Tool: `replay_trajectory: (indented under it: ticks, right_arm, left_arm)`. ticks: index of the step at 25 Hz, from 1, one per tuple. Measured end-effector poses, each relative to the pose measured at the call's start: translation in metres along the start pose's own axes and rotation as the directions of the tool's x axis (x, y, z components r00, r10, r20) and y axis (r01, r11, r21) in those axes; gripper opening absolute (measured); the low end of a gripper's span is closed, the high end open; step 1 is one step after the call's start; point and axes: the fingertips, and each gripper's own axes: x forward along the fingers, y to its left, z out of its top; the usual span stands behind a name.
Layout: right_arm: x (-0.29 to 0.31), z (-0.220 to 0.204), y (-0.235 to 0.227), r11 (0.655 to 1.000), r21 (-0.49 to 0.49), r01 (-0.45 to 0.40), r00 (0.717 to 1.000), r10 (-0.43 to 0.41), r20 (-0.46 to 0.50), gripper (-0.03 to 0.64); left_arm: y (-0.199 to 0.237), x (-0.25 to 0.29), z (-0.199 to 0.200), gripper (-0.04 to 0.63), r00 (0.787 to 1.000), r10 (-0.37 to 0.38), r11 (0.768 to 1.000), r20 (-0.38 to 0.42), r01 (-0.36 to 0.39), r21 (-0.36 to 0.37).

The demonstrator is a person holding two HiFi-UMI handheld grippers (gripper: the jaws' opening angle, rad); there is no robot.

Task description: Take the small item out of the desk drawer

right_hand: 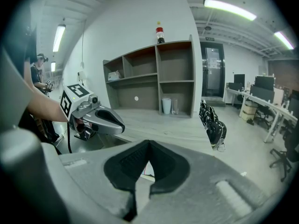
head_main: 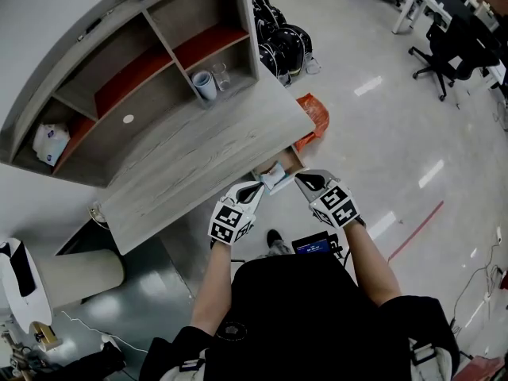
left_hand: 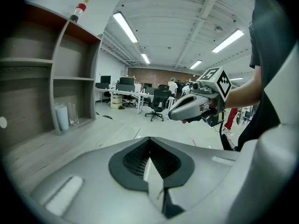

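You wear a black short-sleeved top (head_main: 309, 308). Left gripper (head_main: 255, 189) and right gripper (head_main: 304, 181) are silver-grey shells with dark pads, each bearing a white cube (head_main: 232, 222) of black square markers and trailing a black cable (right_hand: 69, 136).

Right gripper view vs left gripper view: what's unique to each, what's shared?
Right gripper view only: the left hand-held gripper and a dark door past the shelf.
Left gripper view only: the right hand-held gripper.
Both: the shelf, the bottle on top of it, the cups in its lower end compartment, and the desk top.
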Motion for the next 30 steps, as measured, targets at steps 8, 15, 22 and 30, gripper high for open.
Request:
replay_trajectory:
  ticks: [8, 15, 22, 30]
  right_arm:
    - [0.012, 0.001, 0.001, 1.000, 0.003, -0.012, 1.000, 0.012, -0.012, 0.003]
    - [0.018, -0.005, -0.007, 0.999, -0.006, -0.046, 0.998, 0.046, -0.036, 0.003]
    - [0.013, -0.008, -0.020, 0.994, -0.048, -0.094, 0.994, 0.092, -0.052, 0.003]
    - [0.008, -0.010, -0.030, 0.987, -0.080, -0.139, 0.989, 0.134, -0.066, 0.003]
  left_arm:
    - [0.018, 0.003, 0.002, 0.003, 0.999, 0.029, 1.000, 0.015, -0.029, 0.003]
    - [0.024, 0.003, -0.001, 0.003, 0.997, 0.073, 0.997, 0.002, -0.073, -0.027]
    - [0.014, 0.016, 0.007, 0.003, 0.993, 0.117, 0.992, 0.009, -0.116, -0.049]
    - [0.005, 0.022, 0.013, 0.003, 0.987, 0.162, 0.985, 0.015, -0.161, -0.059]
